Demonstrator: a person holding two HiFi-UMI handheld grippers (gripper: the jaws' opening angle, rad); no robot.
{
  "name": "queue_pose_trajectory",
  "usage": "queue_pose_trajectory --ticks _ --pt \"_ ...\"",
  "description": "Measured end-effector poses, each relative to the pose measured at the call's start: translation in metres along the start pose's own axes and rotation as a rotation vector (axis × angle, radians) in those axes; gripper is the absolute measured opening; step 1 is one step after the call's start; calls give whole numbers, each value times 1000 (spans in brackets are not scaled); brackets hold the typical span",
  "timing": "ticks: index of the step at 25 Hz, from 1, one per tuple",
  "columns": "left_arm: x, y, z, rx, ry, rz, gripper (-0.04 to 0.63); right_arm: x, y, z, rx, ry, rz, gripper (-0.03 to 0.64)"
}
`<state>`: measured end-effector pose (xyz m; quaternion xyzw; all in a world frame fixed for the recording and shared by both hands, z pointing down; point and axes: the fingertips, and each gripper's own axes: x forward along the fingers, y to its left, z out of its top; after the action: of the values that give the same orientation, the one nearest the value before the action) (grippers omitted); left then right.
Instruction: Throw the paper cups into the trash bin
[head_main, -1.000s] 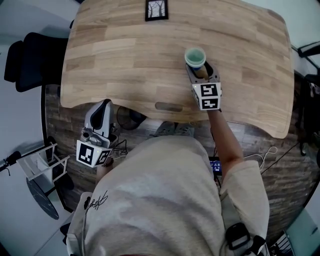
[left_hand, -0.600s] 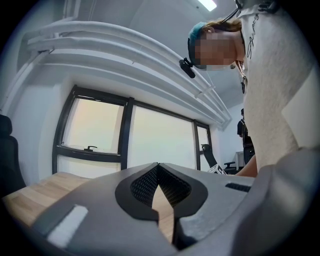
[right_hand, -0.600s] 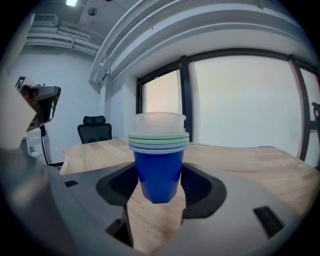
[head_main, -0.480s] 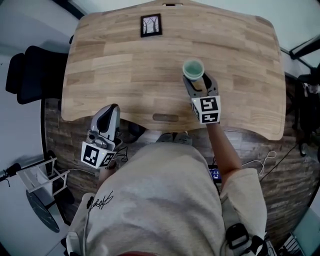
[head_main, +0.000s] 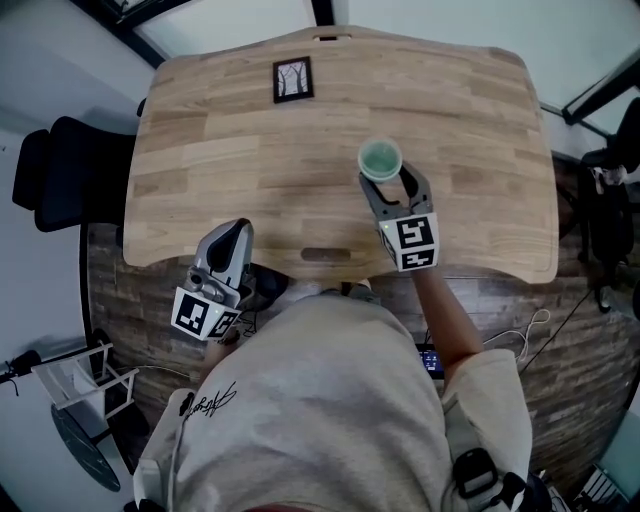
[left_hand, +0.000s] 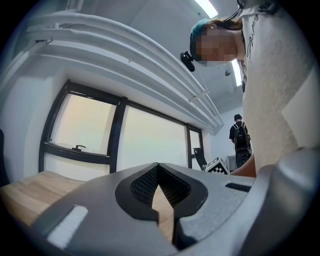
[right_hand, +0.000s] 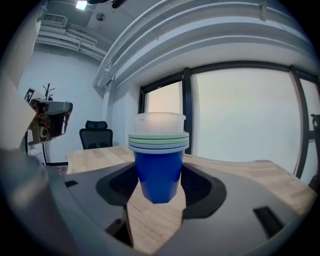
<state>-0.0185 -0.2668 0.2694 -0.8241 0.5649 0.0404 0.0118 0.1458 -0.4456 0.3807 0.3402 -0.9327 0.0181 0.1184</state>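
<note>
The paper cups (right_hand: 158, 157), an upright nested stack on the counter (head_main: 250, 150), stand between my right gripper's (head_main: 388, 178) wide-open fingers (head_main: 371, 195), neither touching, while my left gripper (head_main: 234, 234) hangs shut and empty.

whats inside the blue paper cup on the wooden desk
More cups nested in the blue paper cup: white and green rims stacked above its lip, a pale cup topmost. Their bodies and the bottom are hidden.
</note>
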Motion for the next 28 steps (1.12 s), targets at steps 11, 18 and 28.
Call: queue_pose_trajectory --ticks 11,18,28 --pt "16 -8 1 -5 -15 -52 3 -26 -5 33 -4 -71 -23 270" --pt "24 -13 4 -2 -31 -67 3 -39 -10 50 -9 -102 -35 270" --pt "24 -16 4 0 -28 -50 3 -44 -6 56 -3 -127 -9 270"
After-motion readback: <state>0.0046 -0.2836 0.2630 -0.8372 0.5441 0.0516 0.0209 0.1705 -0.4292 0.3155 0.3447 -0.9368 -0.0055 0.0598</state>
